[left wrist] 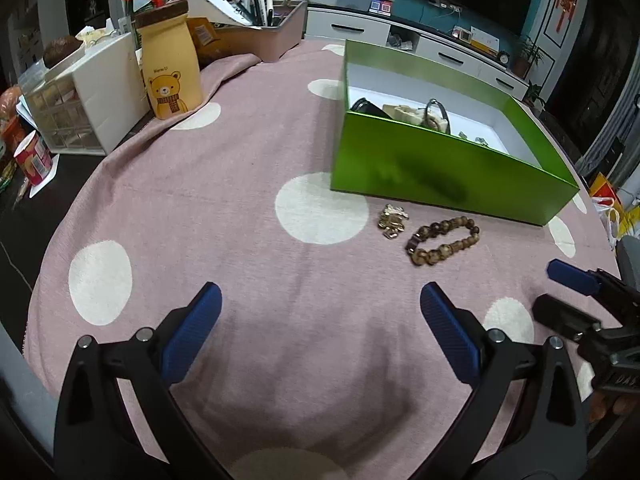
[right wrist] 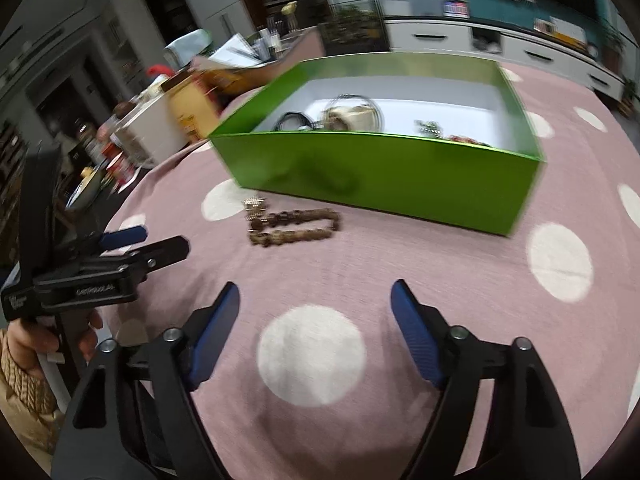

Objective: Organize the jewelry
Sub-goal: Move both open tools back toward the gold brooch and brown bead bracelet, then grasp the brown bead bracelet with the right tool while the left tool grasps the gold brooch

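A brown bead bracelet [left wrist: 442, 241] [right wrist: 296, 226] lies on the pink dotted cloth [left wrist: 240, 220], just in front of an open green box [left wrist: 440, 172] [right wrist: 380, 168]. Beside the bracelet, on its left, sits a small gold piece [left wrist: 393, 218] [right wrist: 254, 206]. The box holds several other pieces, among them bangles and a pale block. My left gripper [left wrist: 320, 304] [right wrist: 160, 240] hovers open over bare cloth, short of the bracelet. My right gripper [right wrist: 316, 292] [left wrist: 556, 292] is open too, nothing between its blue pads, with the bracelet ahead and slightly left.
A yellow bear canister [left wrist: 172, 68], a white drawer unit [left wrist: 84, 96] and a pink pen organizer [left wrist: 272, 36] crowd the far left of the table. A red cup [left wrist: 34, 158] stands off the cloth at the left edge. The right wrist view is motion-blurred.
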A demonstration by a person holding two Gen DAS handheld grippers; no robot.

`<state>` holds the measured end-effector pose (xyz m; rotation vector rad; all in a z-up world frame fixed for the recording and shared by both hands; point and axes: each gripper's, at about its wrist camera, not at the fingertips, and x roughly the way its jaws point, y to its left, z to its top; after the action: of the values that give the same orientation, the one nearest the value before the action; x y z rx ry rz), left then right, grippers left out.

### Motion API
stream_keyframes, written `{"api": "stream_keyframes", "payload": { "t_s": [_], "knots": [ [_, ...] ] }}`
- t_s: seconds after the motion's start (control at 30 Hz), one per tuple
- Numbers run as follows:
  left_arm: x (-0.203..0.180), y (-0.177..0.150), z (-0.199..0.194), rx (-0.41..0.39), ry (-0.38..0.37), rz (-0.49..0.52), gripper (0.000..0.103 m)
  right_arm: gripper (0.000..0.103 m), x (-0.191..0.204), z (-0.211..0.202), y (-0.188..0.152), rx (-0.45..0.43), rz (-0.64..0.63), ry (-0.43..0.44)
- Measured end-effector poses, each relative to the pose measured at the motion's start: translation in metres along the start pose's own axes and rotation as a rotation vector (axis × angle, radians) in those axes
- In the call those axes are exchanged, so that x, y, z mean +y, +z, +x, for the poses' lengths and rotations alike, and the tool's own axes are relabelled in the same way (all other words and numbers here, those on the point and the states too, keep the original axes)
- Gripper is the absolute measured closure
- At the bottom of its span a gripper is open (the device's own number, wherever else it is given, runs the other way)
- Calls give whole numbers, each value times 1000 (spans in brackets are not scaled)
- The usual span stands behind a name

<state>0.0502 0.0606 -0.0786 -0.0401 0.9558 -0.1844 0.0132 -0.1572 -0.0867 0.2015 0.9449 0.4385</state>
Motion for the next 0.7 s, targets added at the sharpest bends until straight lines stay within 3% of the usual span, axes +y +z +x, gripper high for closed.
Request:
{"api": "stream_keyframes", "payload": {
  "t_s": [0.33,0.6,0.7],
  "knots": [
    [14,11,10,-1,-10,-32,2,49,29,38,26,52,-247,42],
    [24,17,14,-4,-16,-54,2,58,45,69,38,120,-421,44],
    [25,19,15,-5,-22,-58,2,69,44,79,41,155,-456,48]
  ]
}}
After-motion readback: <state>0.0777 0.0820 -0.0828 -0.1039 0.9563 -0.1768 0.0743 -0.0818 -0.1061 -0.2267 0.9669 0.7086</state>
